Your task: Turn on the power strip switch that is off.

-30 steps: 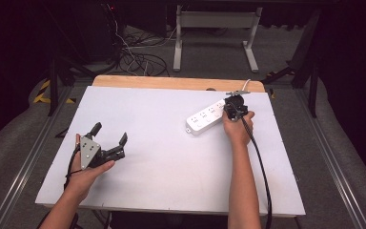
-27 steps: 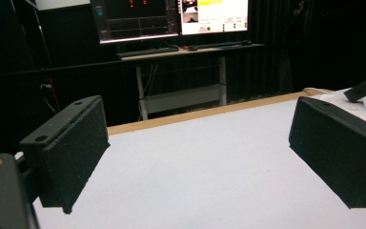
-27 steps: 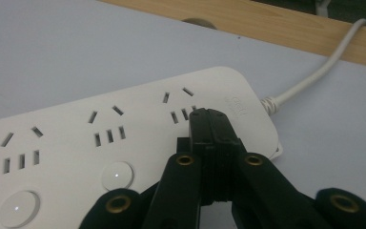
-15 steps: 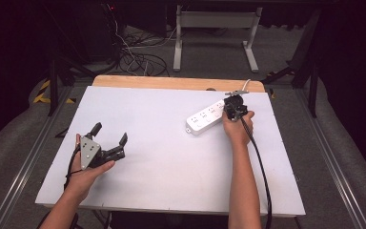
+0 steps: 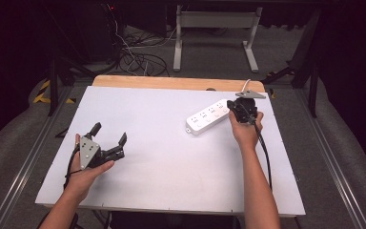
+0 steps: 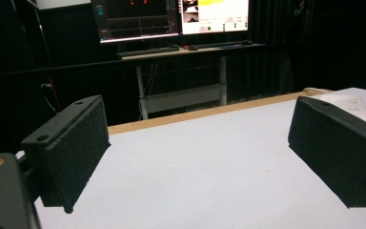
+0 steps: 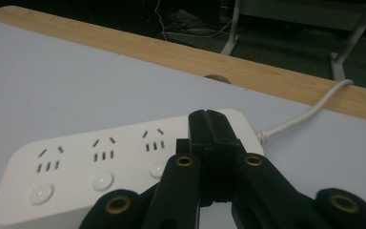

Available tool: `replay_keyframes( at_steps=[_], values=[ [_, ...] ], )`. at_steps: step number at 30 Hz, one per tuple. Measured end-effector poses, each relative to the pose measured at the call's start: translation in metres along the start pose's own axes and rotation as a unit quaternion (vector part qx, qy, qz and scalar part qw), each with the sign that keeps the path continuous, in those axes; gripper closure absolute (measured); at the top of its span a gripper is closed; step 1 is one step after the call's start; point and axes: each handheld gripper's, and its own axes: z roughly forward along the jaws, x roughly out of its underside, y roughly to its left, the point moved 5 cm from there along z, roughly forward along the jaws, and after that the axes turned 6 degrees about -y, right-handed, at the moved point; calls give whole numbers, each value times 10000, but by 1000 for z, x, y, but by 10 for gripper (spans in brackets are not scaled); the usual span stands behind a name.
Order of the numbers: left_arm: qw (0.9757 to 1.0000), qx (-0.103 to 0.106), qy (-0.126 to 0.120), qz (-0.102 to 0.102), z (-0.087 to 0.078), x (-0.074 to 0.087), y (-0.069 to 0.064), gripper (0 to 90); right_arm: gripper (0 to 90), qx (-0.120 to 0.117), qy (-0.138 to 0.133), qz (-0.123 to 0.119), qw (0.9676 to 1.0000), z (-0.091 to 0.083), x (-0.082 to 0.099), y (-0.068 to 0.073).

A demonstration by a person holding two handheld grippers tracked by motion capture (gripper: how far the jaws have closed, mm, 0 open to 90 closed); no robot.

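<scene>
A white power strip (image 5: 208, 116) lies on the white table top (image 5: 171, 157) at the back right, its white cord (image 7: 305, 113) running off over the wooden far edge. My right gripper (image 5: 240, 106) is over the strip's right end, jaws pressed together with nothing between them. In the right gripper view the shut tips (image 7: 210, 125) hover over the strip (image 7: 90, 162) near its last socket; whether they touch it I cannot tell. My left gripper (image 5: 108, 135) rests at the front left, jaws wide apart and empty. Its pads (image 6: 74, 148) frame bare table.
A wooden strip (image 5: 171, 82) borders the table's far edge. Beyond it are a white metal desk frame (image 5: 214, 33), floor cables (image 5: 138, 59) and monitors (image 6: 171, 19). Metal rails (image 5: 24, 157) run along both sides of the table.
</scene>
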Motion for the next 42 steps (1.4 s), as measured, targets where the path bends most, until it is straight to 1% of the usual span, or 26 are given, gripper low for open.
replay_keyframes(
  at_steps=[2, 5, 6, 7, 9, 10, 11, 15, 17, 18, 19, 20, 21, 22, 23, 24, 25, 28, 30, 33, 35, 36, 37, 39, 41, 42],
  values=[
    [10000, -5, -7, -27, 0, 0, 0, 71, 900, -65, -25, -58, 10000, -15, 6, 4],
    [10000, -30, -1, -40, 0, 0, 1, 72, 900, -239, -230, -49, 9994, -35, 7, 10],
    [10000, -35, 2, -37, 0, 0, 1, 72, 900, -239, -230, -49, 9994, -35, 7, 10],
    [10000, -42, 2, -32, 0, 0, 1, 71, 900, -284, -366, -100, 9989, -49, 8, 15],
    [10000, -63, -13, -26, 0, -1, 2, 77, 900, -313, -542, -80, 9980, -65, 9, 16],
    [10000, -63, -13, -26, 0, -1, 2, 82, 900, -313, -542, -80, 9980, -65, 9, 16],
    [10000, -74, -16, -25, 0, -1, 2, 82, 900, -320, -666, -67, 9972, -81, 11, 18],
    [10000, -80, -37, -31, -1, -1, 2, 82, 900, -376, -1021, 131, 9940, -111, 12, 22],
    [10000, -85, -32, -24, -1, -1, 2, 82, 900, -380, -1130, 178, 9927, -124, 15, 24],
    [9999, -89, -33, -32, -1, -1, 2, 82, 900, -380, -1130, 178, 9927, -124, 15, 24],
    [10000, -78, -22, -22, 0, -1, 2, 82, 900, -326, -1183, 173, 9923, -130, 17, 24],
    [10000, -78, -25, -26, 0, -1, 2, 82, 900, -269, -1258, 185, 9915, -136, 19, 23],
    [10000, -87, -26, -23, 0, -1, 2, 82, 900, -250, -1434, 276, 9890, -149, 23, 22],
    [10000, -88, -19, -19, 0, -1, 2, 82, 900, -250, -1434, 276, 9890, -149, 23, 22],
    [9999, -98, -20, -20, 0, -1, 2, 82, 900, -315, -1733, 411, 9835, -165, 29, 22],
    [9999, -96, -23, -24, 0, -1, 2, 82, 900, -344, -1822, 424, 9817, -169, 32, 23],
    [10000, -90, -25, -24, 0, -1, 2, 82, 900, -344, -1822, 424, 9817, -169, 32, 23],
    [10000, -94, -26, -22, 1, -1, 2, 83, 900, -355, -2091, 359, 9766, -182, 36, 28],
    [10000, -64, -15, 10, 1, -1, 2, 83, 900, -309, -2198, 273, 9747, -182, 35, 30],
    [10000, -51, -19, 6, 0, -1, 1, 83, 900, -273, -2173, 172, 9756, -177, 36, 31],
    [10000, -59, -17, -5, 0, -1, 1, 83, 900, -277, -2180, 212, 9753, -176, 37, 31],
    [10000, -58, -14, -4, 0, 0, 2, 83, 872, -263, -2191, 195, 9752, -176, 37, 30],
    [10000, -65, -4, 5, 0, 0, 2, 83, 861, -235, -2235, 212, 9742, -177, 36, 29],
    [10000, -53, -11, 21, 0, 0, 1, 83, 851, -234, -2248, 238, 9738, -178, 36, 29],
    [10000, -44, -8, 39, 0, 0, 1, 83, 790, -192, -2258, 235, 9737, -178, 36, 28],
    [10000, -38, -2, 37, 0, 0, 0, 83, 731, -171, -2260, 252, 9737, -177, 37, 28]
  ],
)
